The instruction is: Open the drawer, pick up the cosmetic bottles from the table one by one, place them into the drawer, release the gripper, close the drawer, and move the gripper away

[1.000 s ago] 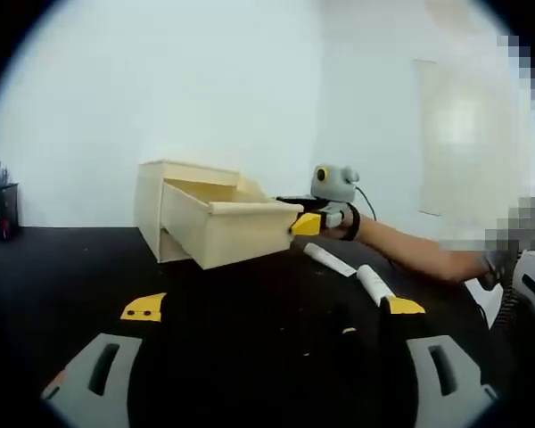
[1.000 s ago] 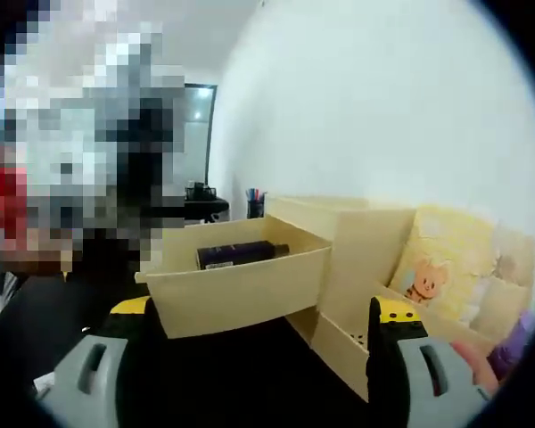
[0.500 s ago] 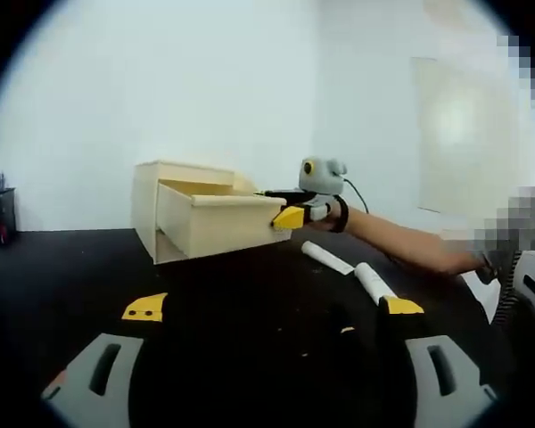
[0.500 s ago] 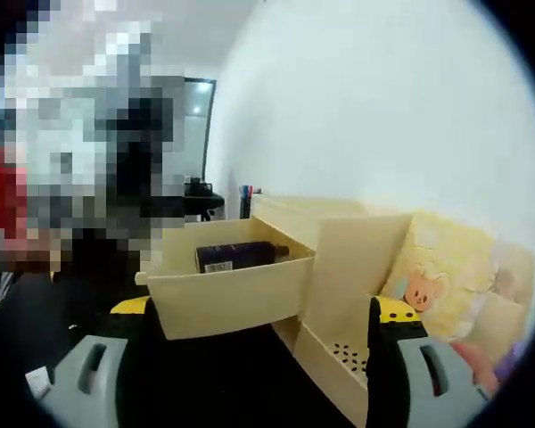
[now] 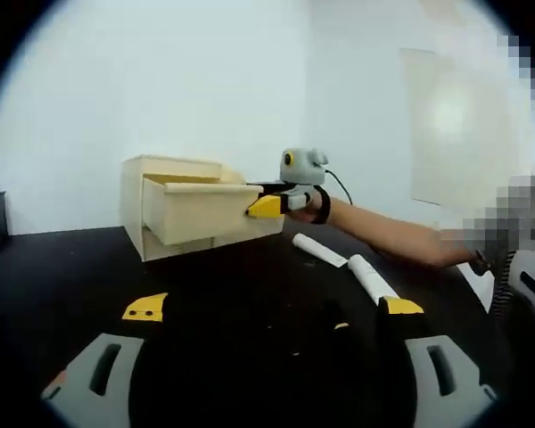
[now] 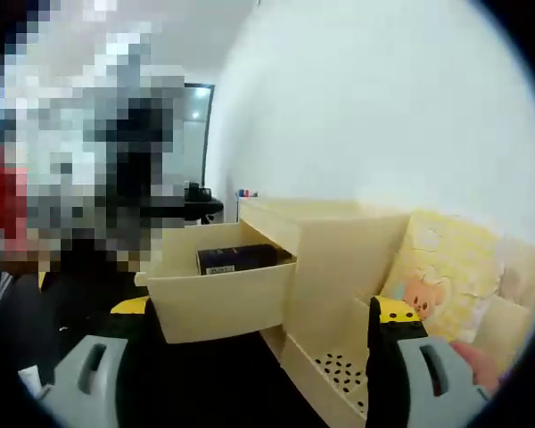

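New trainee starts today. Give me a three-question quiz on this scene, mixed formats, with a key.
1. True or false: the drawer is fully shut.
2. Multiple choice: what lies inside the drawer in the right gripper view? A) a dark bottle B) a red cup C) a spoon
3. Fill in: the white tubes lie on the black ____, not yet in the drawer.

Key:
1. False; it stands partly open, with the right claw at its front.
2. A
3. table
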